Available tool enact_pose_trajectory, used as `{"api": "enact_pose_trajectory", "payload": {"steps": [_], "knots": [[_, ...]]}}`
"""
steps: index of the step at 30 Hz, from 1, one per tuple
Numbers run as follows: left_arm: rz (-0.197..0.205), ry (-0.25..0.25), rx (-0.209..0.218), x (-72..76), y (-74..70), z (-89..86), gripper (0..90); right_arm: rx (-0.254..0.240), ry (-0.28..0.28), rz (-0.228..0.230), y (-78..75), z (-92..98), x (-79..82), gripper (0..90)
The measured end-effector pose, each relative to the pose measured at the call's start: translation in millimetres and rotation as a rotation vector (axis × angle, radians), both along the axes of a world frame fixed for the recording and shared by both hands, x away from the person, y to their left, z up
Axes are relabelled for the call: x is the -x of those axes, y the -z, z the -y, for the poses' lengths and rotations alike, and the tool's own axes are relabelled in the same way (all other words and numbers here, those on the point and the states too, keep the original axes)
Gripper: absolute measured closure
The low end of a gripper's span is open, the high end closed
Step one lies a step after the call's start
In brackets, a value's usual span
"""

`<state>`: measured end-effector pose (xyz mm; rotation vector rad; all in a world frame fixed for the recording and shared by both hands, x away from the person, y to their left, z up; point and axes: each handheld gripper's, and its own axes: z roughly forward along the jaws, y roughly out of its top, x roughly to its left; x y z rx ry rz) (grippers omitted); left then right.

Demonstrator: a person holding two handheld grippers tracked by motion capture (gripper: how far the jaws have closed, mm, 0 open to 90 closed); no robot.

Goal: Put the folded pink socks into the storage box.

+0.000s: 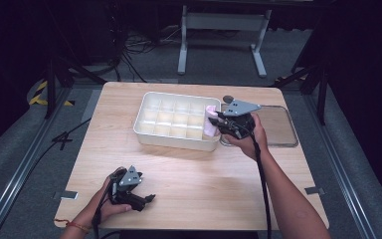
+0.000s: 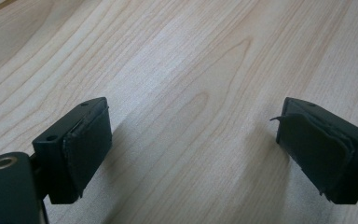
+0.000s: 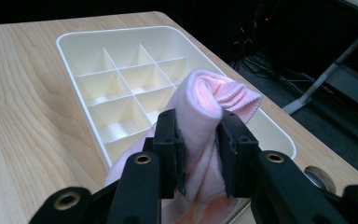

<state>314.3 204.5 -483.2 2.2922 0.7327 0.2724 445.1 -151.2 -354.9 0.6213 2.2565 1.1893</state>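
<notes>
A: Start with the big things. What's on the table?

B: A white divided tray sits toward twelve o'clock from the table's middle. A clear flat lid lies at its three o'clock side, on the wood. The tray's compartments look empty in the right gripper view.

A: And the cloth?

B: A rolled pink cloth is pinched in the right gripper, at the tray's three o'clock end, over or just at the end row of cells. The jaws are closed most of the way, with the pads pressing the roll on both sides.

A: Which way does the roll run?

B: Its long axis runs out along the jaws, with the folded end sticking past the pads and pointing toward the tray. From the high view it looks roughly upright to tilted, but I can't fix the angle.

A: So which step is this?

B: My reading is that the cloth is being carried to a cell, not yet set in. Next it needs lining up over one compartment, lowering end-first between the dividers, then the jaws easing apart.

A: The other hand?

B: The left gripper rests at seven o'clock on the table, its jaws spread wide with nothing but bare wood between them.
</notes>
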Motion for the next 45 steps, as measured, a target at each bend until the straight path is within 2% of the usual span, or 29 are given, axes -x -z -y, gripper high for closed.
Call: {"api": "enact_pose_trajectory", "payload": {"steps": [5,8,17,22,25,31,37,45], "knots": [[-0.001,0.001,0.001,0.0,0.1,0.1,10.4,0.021,0.006,-0.010,5.7,-4.4,-4.9,71.0],[-0.001,0.000,0.000,0.0,0.0,0.0,10.4,0.056,0.017,-0.010,10.4,-6.6,-9.8,71.0],[0.000,0.000,0.000,0.0,0.0,0.0,10.4,0.057,0.028,-0.034,18.8,-6.5,-18.2,71.0],[0.000,0.000,0.000,0.0,0.0,0.0,10.4,0.095,0.032,-0.044,25.6,-9.4,-23.4,71.0],[-0.001,0.000,0.001,0.0,0.1,0.1,10.4,0.101,0.032,-0.050,28.7,-11.1,-25.6,71.0],[-0.002,0.000,0.000,0.1,0.0,0.0,10.4,0.122,0.024,-0.049,32.3,-13.9,-25.9,70.9],[-0.001,0.000,0.000,0.0,0.1,0.0,10.4,0.157,0.011,-0.051,44.6,-17.5,-23.1,70.8],[-0.001,0.004,0.000,-0.2,0.1,0.0,10.4,0.154,-0.012,-0.069,45.9,-15.8,-23.0,70.4]]}}
